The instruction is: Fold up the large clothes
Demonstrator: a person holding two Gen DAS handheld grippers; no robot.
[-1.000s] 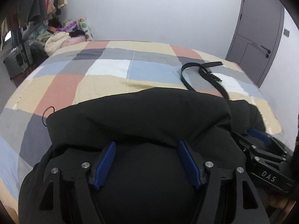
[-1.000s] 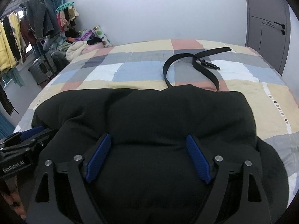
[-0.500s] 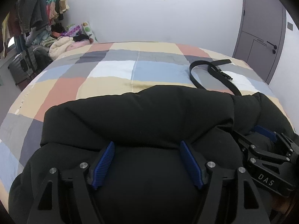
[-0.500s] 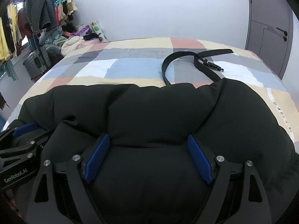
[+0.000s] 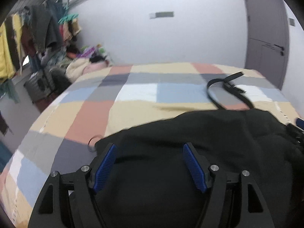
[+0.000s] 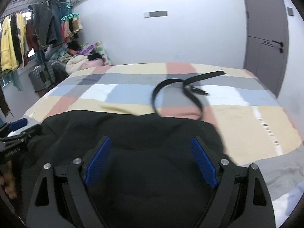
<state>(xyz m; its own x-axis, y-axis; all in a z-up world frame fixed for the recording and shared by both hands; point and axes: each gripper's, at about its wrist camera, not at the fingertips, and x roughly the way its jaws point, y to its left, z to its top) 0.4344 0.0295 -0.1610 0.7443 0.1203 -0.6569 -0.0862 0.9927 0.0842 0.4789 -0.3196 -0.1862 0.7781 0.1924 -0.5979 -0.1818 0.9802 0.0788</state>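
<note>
Nearest in my left wrist view, the left gripper (image 5: pixel 149 163) has its blue-padded jaws spread wide, with the bulk of the black garment (image 5: pixel 199 138) bulging up between them; whether the pads press the cloth I cannot tell. In my right wrist view, the right gripper (image 6: pixel 150 161) likewise straddles the black garment (image 6: pixel 133 133), and its jaws are opening, the cloth lying between them with the pads seeming to stand clear of it. Each gripper appears at the edge of the other's view: the right gripper (image 5: pixel 298 127) at the far right, the left gripper (image 6: pixel 13 133) at the far left. The garment lies bunched on the near edge of the bed (image 5: pixel 133 93), which is covered by a checked spread of blue, grey, tan and salmon squares (image 6: pixel 237 125). Beyond the garment, a black belt (image 6: pixel 176 89) lies looped on the spread, its near end touching or passing under the cloth; the same belt (image 5: pixel 226 89) shows in the left view. Farther off stand a clothes rack (image 6: pixel 28 36) with hanging garments, a pile of items (image 6: pixel 83 58) in the corner, and a grey door (image 6: pixel 266 34).
</note>
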